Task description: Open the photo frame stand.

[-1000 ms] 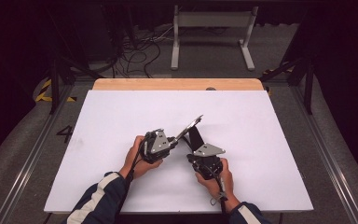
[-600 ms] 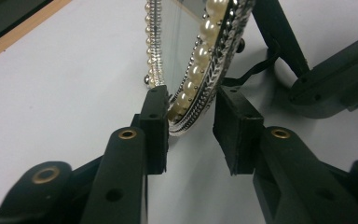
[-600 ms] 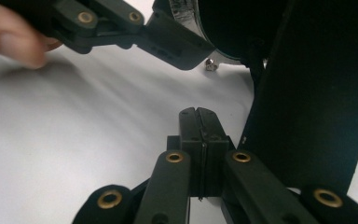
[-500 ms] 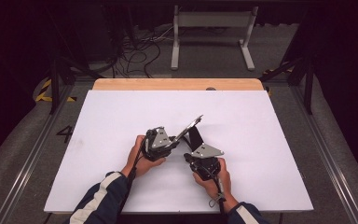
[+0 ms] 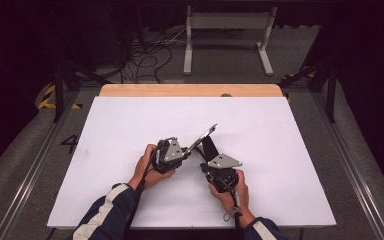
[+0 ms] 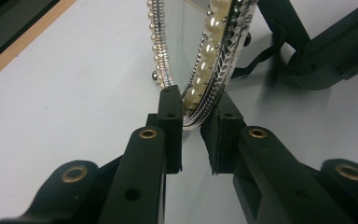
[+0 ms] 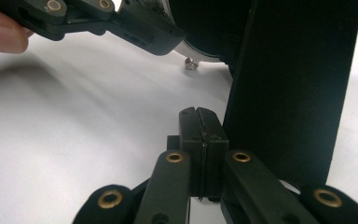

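A small mirror frame [image 5: 204, 136] with a pearl and silver rim [image 6: 214, 37] stands tilted up off the white table [image 5: 280, 130]. My left gripper [image 5: 190, 150] holds its near edge; in the left gripper view the pads [image 6: 170, 109] press on the rim, and the jaws have just been closing on it. The frame's black back strut [image 7: 289, 84] reaches down toward my right gripper [image 5: 211, 159]. That gripper [image 7: 199, 116] is shut with nothing between its pads, just left of the strut.
A wooden strip [image 5: 190, 90] runs along the table's far edge. Beyond it are floor cables [image 5: 145, 55] and a grey metal stand [image 5: 227, 30]. A person's hands and striped sleeve [image 5: 107, 210] come in from the bottom.
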Motion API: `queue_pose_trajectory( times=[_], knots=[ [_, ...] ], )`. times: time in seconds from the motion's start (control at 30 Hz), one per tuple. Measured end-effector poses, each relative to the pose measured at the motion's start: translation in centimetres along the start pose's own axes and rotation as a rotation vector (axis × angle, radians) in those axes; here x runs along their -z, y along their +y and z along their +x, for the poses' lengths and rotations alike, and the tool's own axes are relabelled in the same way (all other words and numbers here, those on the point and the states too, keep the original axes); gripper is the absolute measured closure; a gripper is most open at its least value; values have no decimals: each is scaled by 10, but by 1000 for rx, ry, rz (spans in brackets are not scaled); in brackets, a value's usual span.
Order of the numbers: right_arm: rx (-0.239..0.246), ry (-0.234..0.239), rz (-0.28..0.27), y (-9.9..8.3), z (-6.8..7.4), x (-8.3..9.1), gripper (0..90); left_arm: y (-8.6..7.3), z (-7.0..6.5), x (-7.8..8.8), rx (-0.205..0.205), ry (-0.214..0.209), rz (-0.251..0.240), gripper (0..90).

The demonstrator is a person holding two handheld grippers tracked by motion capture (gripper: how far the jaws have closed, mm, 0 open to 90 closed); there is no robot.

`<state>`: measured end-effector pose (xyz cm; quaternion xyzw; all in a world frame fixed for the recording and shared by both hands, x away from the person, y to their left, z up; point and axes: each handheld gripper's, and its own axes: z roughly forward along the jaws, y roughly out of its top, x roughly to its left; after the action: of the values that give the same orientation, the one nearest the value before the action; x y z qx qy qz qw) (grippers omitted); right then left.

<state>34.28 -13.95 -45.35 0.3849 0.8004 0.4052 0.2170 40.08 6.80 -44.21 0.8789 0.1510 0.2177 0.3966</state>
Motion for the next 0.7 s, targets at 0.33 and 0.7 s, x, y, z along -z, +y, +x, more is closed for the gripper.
queue_pose_trajectory(
  times=[0.33, 0.7],
  knots=[
    [4, 15, 11, 0, -3, 2, 900, 1, -3, 5, -49, -11, 18, 797],
    [7, 38, 25, 0, -11, 4, 900, 2, -5, 6, -54, -33, 18, 782]
  ],
)
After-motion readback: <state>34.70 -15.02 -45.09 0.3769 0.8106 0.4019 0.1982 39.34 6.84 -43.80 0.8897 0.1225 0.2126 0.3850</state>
